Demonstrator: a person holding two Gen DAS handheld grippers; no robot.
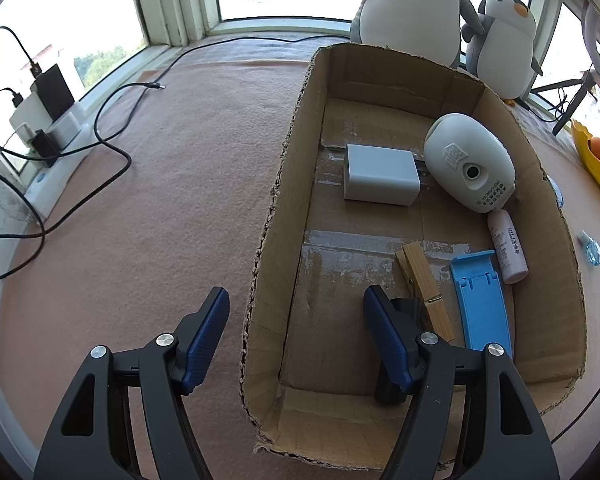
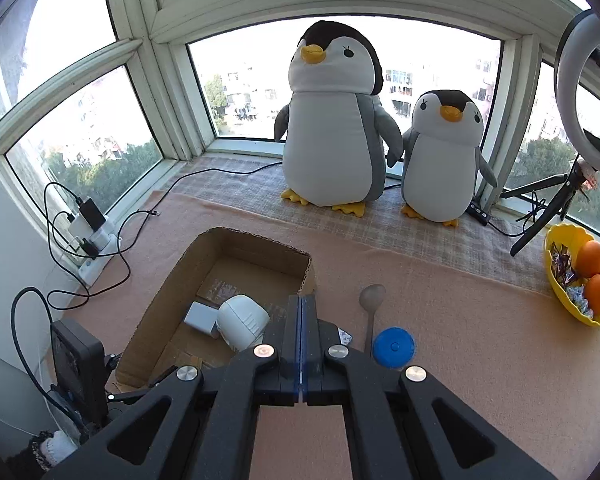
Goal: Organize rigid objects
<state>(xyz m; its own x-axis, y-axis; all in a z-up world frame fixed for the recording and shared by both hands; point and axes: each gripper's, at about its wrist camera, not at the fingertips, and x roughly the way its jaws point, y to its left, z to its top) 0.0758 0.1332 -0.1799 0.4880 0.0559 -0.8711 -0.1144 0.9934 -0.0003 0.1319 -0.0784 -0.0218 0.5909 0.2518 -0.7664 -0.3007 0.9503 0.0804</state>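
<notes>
- Left gripper (image 1: 296, 334): jaws spread, straddling the box's left wall (image 1: 274, 216), one finger outside on the blanket, one inside. The pads do not press the card in view. Judged role: steadying the box while items go in; keep it still.
- Right gripper (image 2: 302, 334): jaws pressed together, nothing between them, raised above the box's right wall. Judged step: go for the next loose item, so spread the jaws before coming down.
- Loose items, on the blanket (image 2: 440, 320) just right of the box: blue cap (image 2: 394, 347), a smooth round disc, and spoon (image 2: 372, 308), thin handle, shallow matt bowl. The cap touches or overlaps the spoon handle; which, cannot tell.
- Advice: take the cap across its rim; it is low and could slip. Take the spoon at the handle, jaws crosswise.
- Box (image 1: 536, 184): corrugated card, torn rim, taped floor. Near end: wooden peg (image 1: 426, 292), blue plastic bracket (image 1: 482, 300), a black part half hidden by the finger.
- Right wall: small white tube (image 1: 508, 250), printed label.
- Far end: grey block (image 1: 380, 174), rounded corners, beside a domed white shell (image 1: 468, 162) with a hole in its face. Drop new items in the clear left floor.
</notes>
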